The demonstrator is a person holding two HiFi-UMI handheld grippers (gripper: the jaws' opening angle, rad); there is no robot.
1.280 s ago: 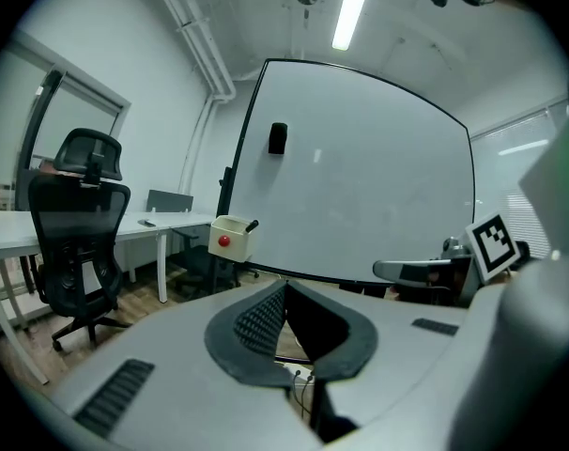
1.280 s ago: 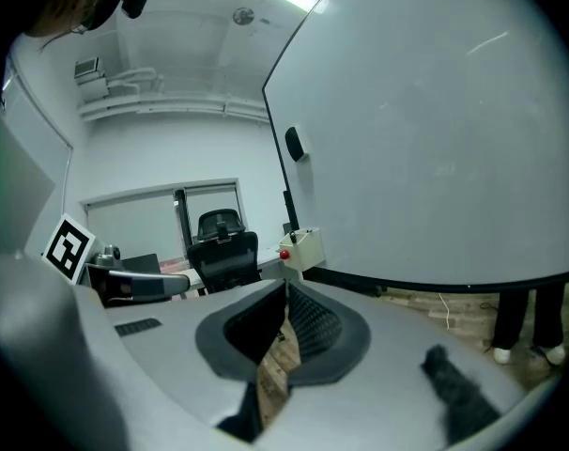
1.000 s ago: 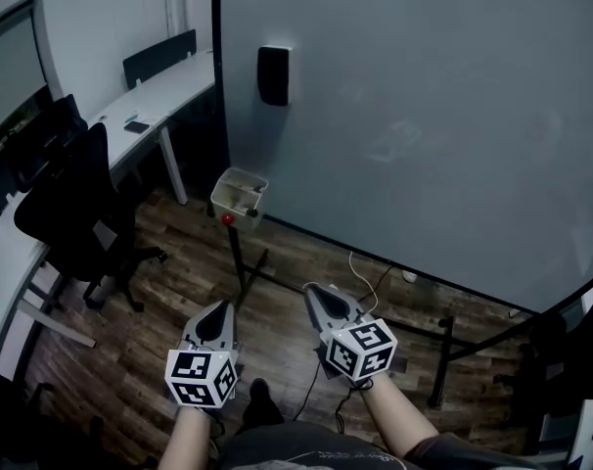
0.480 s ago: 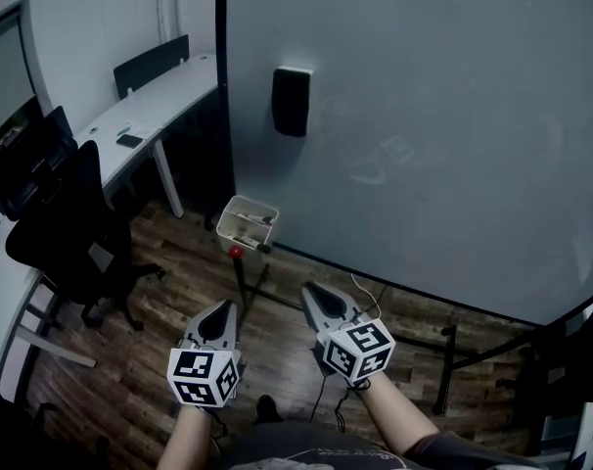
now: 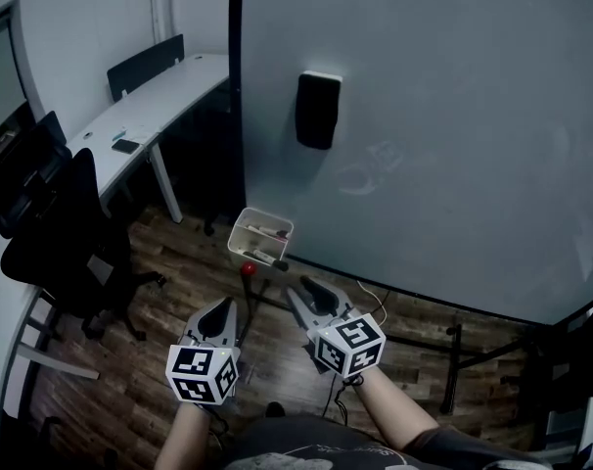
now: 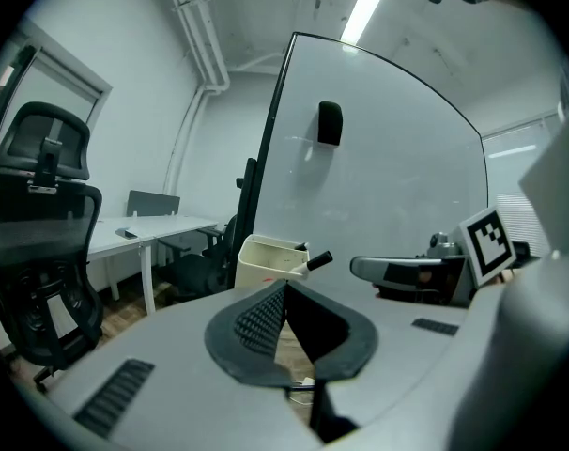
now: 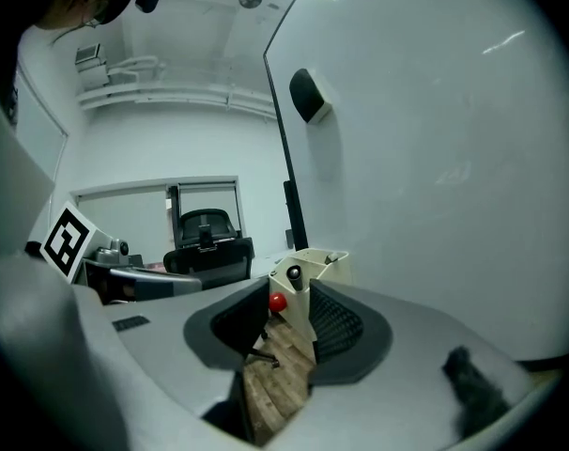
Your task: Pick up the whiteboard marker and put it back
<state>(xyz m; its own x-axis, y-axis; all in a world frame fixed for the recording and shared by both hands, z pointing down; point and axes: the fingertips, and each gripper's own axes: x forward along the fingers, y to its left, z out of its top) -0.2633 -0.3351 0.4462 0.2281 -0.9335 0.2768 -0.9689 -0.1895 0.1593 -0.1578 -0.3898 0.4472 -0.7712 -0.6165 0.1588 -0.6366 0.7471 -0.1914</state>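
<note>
A whiteboard marker [image 5: 273, 260] with a black cap sticks out of a white tray [image 5: 261, 235] fixed to the whiteboard's stand, and a red knob [image 5: 248, 269] sits just under it. The marker [image 6: 315, 262] pokes up from the tray [image 6: 266, 256] in the left gripper view. In the right gripper view its cap end [image 7: 293, 274] faces me. My right gripper [image 5: 311, 297] is just short of the tray and its jaws are opening. My right gripper [image 7: 289, 283] has nothing between its pads. My left gripper [image 5: 217, 322] is beside it. My left gripper [image 6: 284, 287] is shut and empty.
The large whiteboard [image 5: 453, 116] carries a black eraser [image 5: 317, 110]. A black office chair [image 5: 67, 233] and a white desk [image 5: 140, 111] with a phone [image 5: 126, 146] stand at the left. Stand legs [image 5: 451, 355] and a cable [image 5: 370, 297] lie on the wood floor.
Both grippers have moved forward toward the tray and whiteboard. The right gripper's jaws, shut before, now stand apart. The left gripper stays shut.
</note>
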